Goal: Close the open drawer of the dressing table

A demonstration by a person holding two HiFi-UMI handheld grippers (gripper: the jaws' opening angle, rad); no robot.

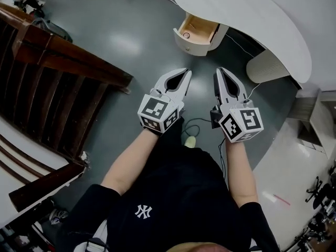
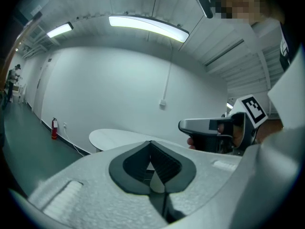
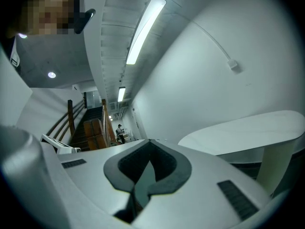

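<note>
The white dressing table [image 1: 252,14] curves across the upper right of the head view. Its open drawer [image 1: 197,33], with a wooden inside and a round knob, juts out toward me below the top. My left gripper [image 1: 185,72] and right gripper [image 1: 220,70] are held side by side above the grey floor, short of the drawer and pointing at it. Both are shut with nothing between the jaws. In the left gripper view the shut left gripper [image 2: 151,143] faces the table top [image 2: 119,136], with the right gripper [image 2: 209,127] beside it. The right gripper [image 3: 149,142] view shows the table top [image 3: 248,128].
A dark wooden stair railing [image 1: 63,72] fills the left. A cable [image 1: 198,122] lies on the floor below the grippers. The table's white pedestal [image 1: 265,66] stands right of the drawer. A fire extinguisher [image 2: 54,128] stands by the far wall.
</note>
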